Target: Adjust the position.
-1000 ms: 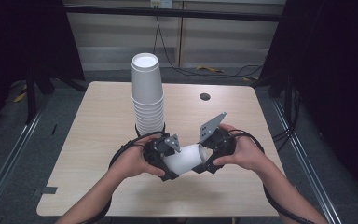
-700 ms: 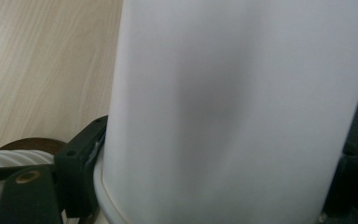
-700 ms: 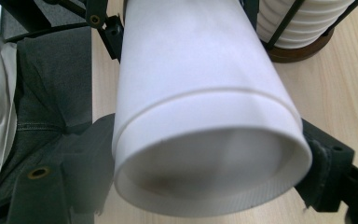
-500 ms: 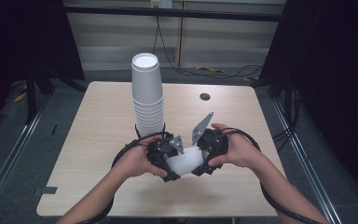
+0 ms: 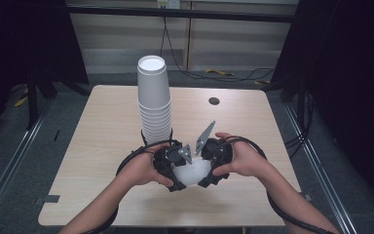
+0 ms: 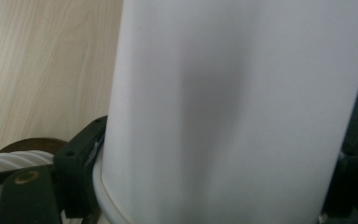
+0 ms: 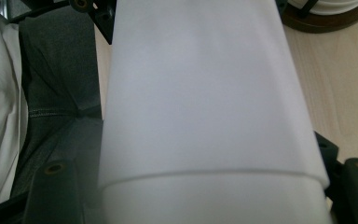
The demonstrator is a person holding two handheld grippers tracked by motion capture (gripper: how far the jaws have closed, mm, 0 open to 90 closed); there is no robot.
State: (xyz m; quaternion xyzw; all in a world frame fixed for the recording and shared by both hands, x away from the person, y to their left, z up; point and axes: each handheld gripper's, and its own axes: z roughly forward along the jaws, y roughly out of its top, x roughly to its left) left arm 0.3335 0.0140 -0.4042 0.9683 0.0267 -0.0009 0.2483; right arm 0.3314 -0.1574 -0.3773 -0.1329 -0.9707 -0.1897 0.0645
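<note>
1. The left hand-held gripper [image 5: 173, 168] and the right hand-held gripper [image 5: 214, 165] face each other low over the near middle of the table [image 5: 97, 146], each clamped on the same white cups [image 5: 191, 170] lying sideways between them. The right one's jaws have just been closing, with the cups between them.
2. The high view alone takes in the whole table, both forearms, and a tall stack of cups [image 5: 154, 100] standing upright just behind the hands.
3. The left gripper view, much closer, shows the cup wall [image 6: 233, 107] crossing its black jaw, bare wood to the left, and the ribbed foot of the stack on a dark base at lower left.
4. The right gripper view reveals a step where one cup [image 7: 200, 98] sits nested in another, something the high view is too far off to show.
5. A small dark round hole [image 5: 214, 101] lies far back on the table.
</note>
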